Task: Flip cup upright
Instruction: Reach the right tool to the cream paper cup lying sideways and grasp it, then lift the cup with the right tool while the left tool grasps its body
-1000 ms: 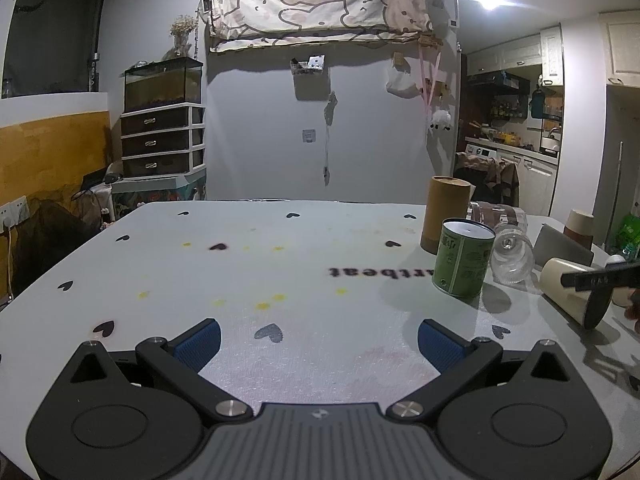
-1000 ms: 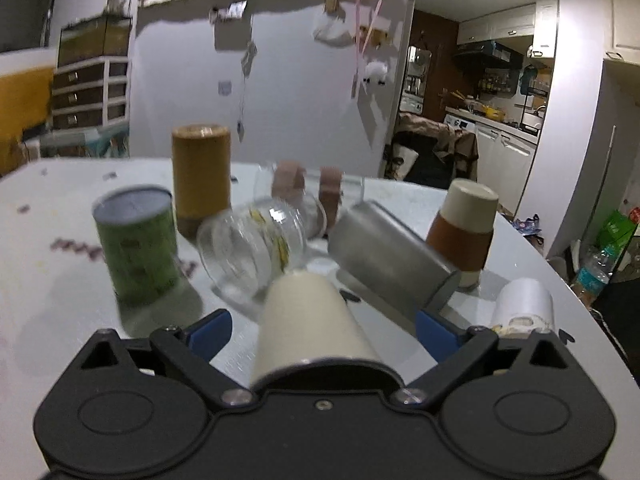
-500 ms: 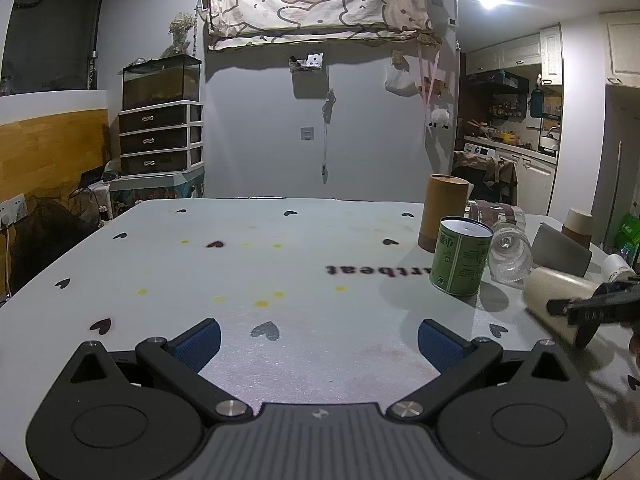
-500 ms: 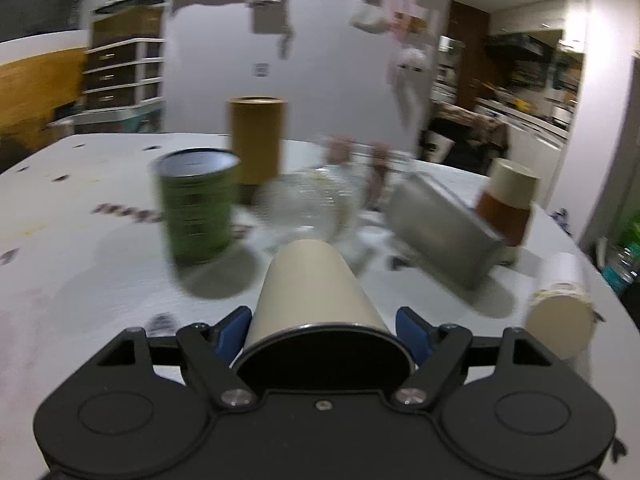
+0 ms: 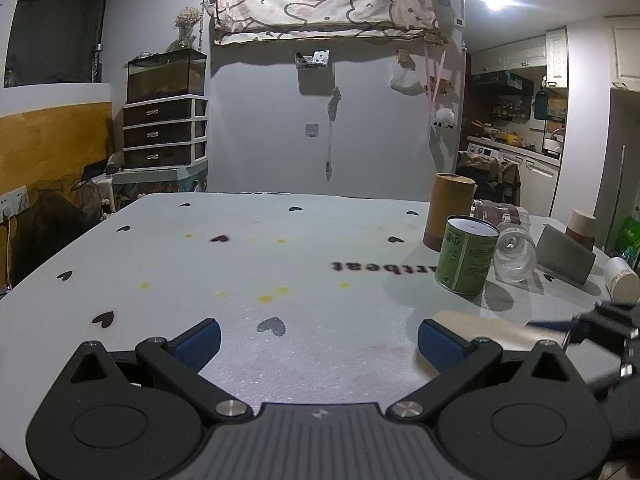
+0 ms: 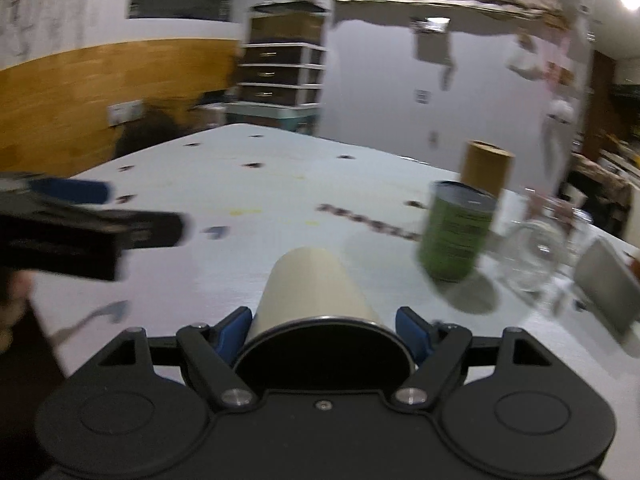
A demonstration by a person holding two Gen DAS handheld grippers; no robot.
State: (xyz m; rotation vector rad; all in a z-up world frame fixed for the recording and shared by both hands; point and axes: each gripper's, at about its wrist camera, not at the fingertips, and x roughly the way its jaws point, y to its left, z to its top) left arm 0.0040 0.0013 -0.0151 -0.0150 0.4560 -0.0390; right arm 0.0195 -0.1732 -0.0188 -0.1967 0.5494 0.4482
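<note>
Right gripper (image 6: 324, 332): blue pads closed against both sides of one cream cup (image 6: 316, 292), held on its side, dark mouth toward the camera, closed end pointing out over the table (image 6: 280, 168). Left gripper (image 5: 318, 338): jaws spread wide, nothing between the pads, low over the table near its front edge.

Counted on the table's right side: one green can (image 5: 466, 256) upright, one brown tube (image 5: 448, 212) upright behind it, one clear glass jar (image 5: 514, 254) lying down, one grey cup (image 5: 564, 254) lying down, one small white cup (image 5: 622, 280) on its side, one brown-and-cream cup (image 5: 582, 226) standing mouth-down at the far right. Another glass item behind the jar, too unclear to name.

Left view only: white cup and brown-and-cream cup; held cup seen there as a pale blur at the right gripper's tip. Right view only: cup's dark mouth, plus the left gripper from the side at far left, blurred.
</note>
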